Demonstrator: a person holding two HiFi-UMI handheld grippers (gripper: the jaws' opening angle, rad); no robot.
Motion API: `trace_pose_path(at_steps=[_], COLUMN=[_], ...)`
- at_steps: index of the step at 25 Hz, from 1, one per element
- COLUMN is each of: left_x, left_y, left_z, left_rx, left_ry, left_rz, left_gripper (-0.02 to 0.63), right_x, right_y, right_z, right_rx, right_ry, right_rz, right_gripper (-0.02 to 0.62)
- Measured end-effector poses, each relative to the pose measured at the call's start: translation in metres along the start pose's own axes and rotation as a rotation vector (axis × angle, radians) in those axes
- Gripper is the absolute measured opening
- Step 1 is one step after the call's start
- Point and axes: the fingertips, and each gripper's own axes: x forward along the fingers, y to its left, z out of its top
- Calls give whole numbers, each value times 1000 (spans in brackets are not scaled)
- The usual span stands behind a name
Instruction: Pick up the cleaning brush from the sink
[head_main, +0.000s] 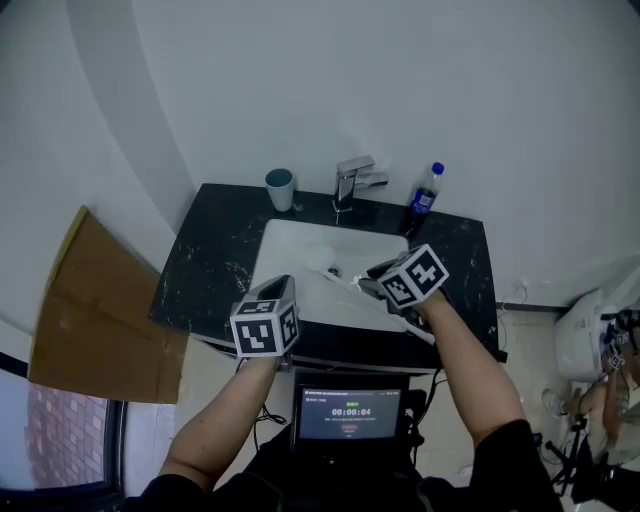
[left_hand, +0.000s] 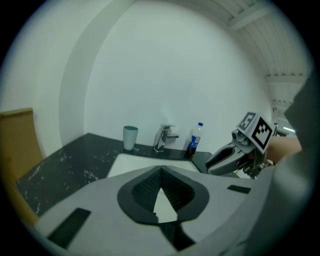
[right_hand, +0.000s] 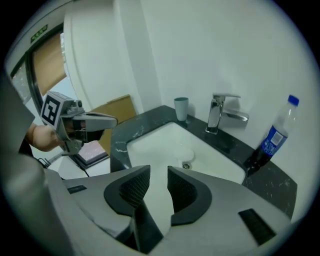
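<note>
A white sink (head_main: 290, 238) is set in a black marbled counter (head_main: 200, 265). In the head view a pale, slim thing, likely the cleaning brush (head_main: 322, 267), lies in the basin beside the drain; its shape is hard to make out. My right gripper (head_main: 370, 284) hovers over the basin's right side, and its jaws (right_hand: 159, 176) stand open with only the basin showing between them. At the sink's front left edge is my left gripper (head_main: 277, 290), whose jaws (left_hand: 160, 172) meet at the tips and hold nothing.
At the back of the counter stand a teal cup (head_main: 280, 189), a chrome tap (head_main: 352, 181) and a blue-capped bottle (head_main: 424, 199). Cardboard (head_main: 90, 310) leans at the left. A small screen (head_main: 350, 412) sits below the sink front.
</note>
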Motion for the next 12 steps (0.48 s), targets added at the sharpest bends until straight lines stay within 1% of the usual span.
trace_pose_path(at_steps=[3, 5, 6, 7, 8, 10, 12], left_x=[29, 48, 58, 68, 77, 94, 108], left_y=[5, 3, 1, -1, -1, -1, 1], left_z=[-25, -40, -47, -54, -60, -72, -86], left_rx=[-132, -222, -252, -273, -291, -321, -337], left_ry=[125, 196, 223, 245, 263, 295, 340], left_rz=[3, 5, 7, 13, 23, 47, 68], left_gripper=[15, 18, 42, 70, 79, 80, 80], right_x=[32, 50, 60, 69, 79, 95, 109], right_y=[-30, -43, -48, -53, -58, -69, -77], right_z=[-30, -50, -60, -68, -75, -83, -93], right_rx=[63, 81, 81, 81, 85, 110, 130], right_ry=[81, 154, 195, 231, 255, 278, 323], right_rz=[-51, -59, -55, -49, -47, -46, -43], right_gripper=[101, 101, 109, 169, 192, 192, 192])
